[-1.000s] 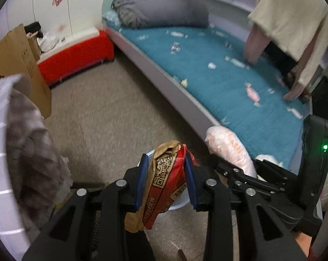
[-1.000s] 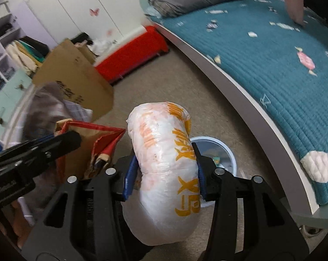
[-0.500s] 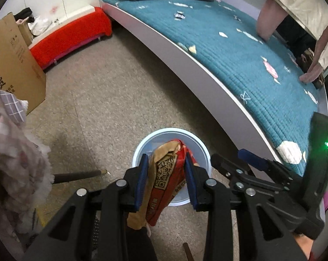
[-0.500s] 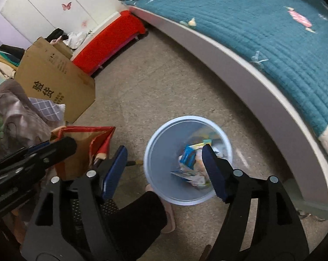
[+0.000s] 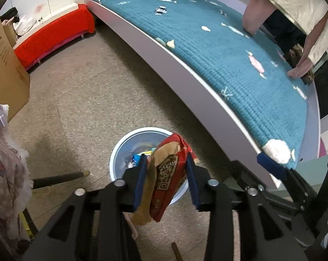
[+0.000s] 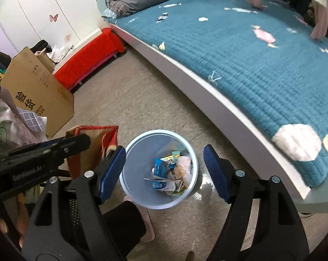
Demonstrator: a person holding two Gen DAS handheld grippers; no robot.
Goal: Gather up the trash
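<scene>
A pale blue trash bin [image 5: 120,145] stands on the floor beside the bed, with wrappers and a white and orange bag [image 6: 184,163] lying in it. My left gripper [image 5: 165,159] hangs over the bin's near rim. Its jaws are opening, and a crumpled red and brown snack bag [image 5: 168,174] still touches both pads. From the right wrist view that snack bag [image 6: 107,139] shows left of the bin [image 6: 142,137]. My right gripper [image 6: 164,152] hovers straight above the bin, its jaws opening with nothing between them.
A bed with a teal quilt [image 5: 229,54] curves along the right, and a person's arm [image 5: 253,10] rests on it. A cardboard box [image 6: 38,91] and a red bench [image 5: 51,37] stand at left. A slippered foot [image 6: 146,228] is by the bin and a dark stick [image 5: 57,177] lies on the floor.
My right gripper opened and the white and orange bag fell into the bin. Both grippers sank toward the bin. The left jaws have spread wider around the snack bag.
</scene>
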